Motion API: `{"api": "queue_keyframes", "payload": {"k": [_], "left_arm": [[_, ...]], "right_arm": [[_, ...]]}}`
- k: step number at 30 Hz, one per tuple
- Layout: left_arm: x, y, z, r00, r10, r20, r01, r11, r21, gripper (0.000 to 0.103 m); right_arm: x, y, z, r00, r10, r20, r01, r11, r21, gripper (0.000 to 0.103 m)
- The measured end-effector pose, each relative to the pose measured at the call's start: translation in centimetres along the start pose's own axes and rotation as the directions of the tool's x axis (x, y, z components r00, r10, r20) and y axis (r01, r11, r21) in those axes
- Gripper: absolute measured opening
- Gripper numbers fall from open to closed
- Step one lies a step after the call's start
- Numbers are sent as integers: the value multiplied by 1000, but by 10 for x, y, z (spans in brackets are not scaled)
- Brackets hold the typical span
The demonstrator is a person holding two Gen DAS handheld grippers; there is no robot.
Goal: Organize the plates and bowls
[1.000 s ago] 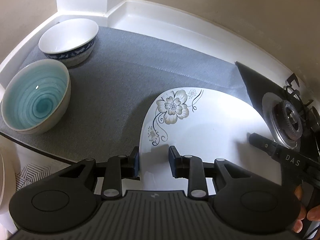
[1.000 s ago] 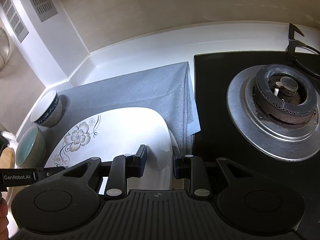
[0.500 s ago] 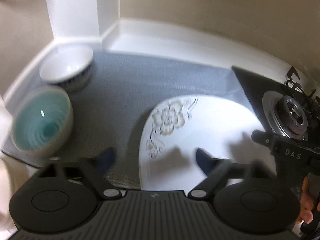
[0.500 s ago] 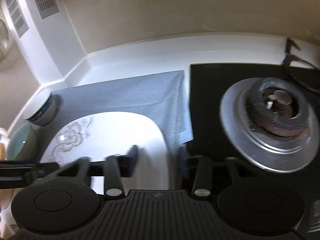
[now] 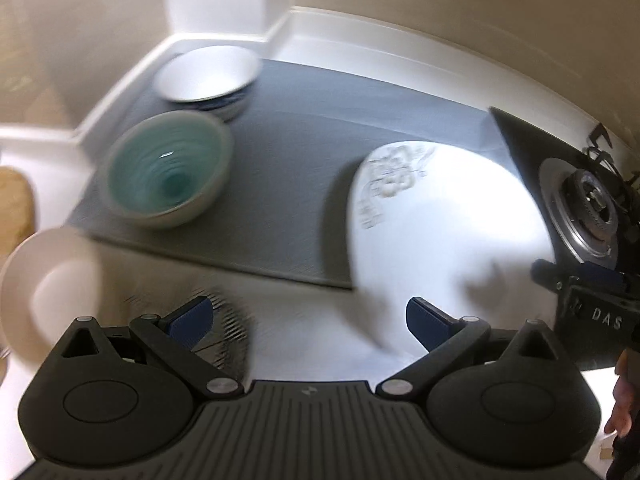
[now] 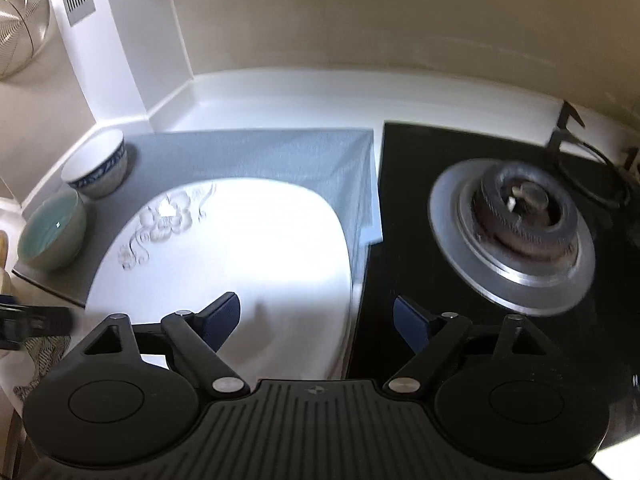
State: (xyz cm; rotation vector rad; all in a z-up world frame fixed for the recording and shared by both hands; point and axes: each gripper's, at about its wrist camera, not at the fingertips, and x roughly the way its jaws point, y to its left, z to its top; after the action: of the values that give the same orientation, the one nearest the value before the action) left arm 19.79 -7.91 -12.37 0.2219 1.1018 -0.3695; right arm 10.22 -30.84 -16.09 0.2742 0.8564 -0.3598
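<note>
Large white plate with a flower print lies flat on the grey mat, near edge overhanging toward the front of the worktop; probably set there because the mat gives a soft, non-slip bed and keeps it off the black hob just beside it.

Left claw spread wide and opening further, nothing between the pads; plate's left edge sits just inside the right pad's side, not touched. Right claw also opening, straddling the plate's right edge and the hob's border, pads clear of both. Reads as a two-sided hold on a wide, heavy plate, let go at both edges at once so it settles level rather than tipping.

Teal bowl and blue-patterned white bowl stand upright at the mat's far left corner, close together, well apart from the plate; likely grouped by kind, bowls in the corner, plate in the open middle.

Pale round rim at the left view's lower left, badly blurred; possibly another plate waiting off the mat, cannot tell for certain.

Burner well clear of the crockery.
</note>
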Motion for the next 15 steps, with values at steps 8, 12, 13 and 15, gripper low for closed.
{"api": "queue_keyframes", "payload": {"k": [8, 12, 13, 15], "left_arm": [[-37, 38, -23, 1000, 15, 22, -13, 997, -73, 103], [-51, 38, -18, 998, 10, 54, -6, 997, -72, 103], [-53, 38, -17, 998, 7, 64, -2, 998, -68, 103], [-59, 35, -15, 997, -2, 78, 7, 999, -54, 103]], "right_arm": [[9, 1, -10, 999, -22, 44, 19, 998, 62, 81], [10, 8, -12, 999, -28, 31, 26, 999, 47, 79], [9, 11, -12, 999, -31, 26, 29, 999, 44, 79], [1, 17, -10, 999, -35, 33, 34, 999, 37, 79]]}}
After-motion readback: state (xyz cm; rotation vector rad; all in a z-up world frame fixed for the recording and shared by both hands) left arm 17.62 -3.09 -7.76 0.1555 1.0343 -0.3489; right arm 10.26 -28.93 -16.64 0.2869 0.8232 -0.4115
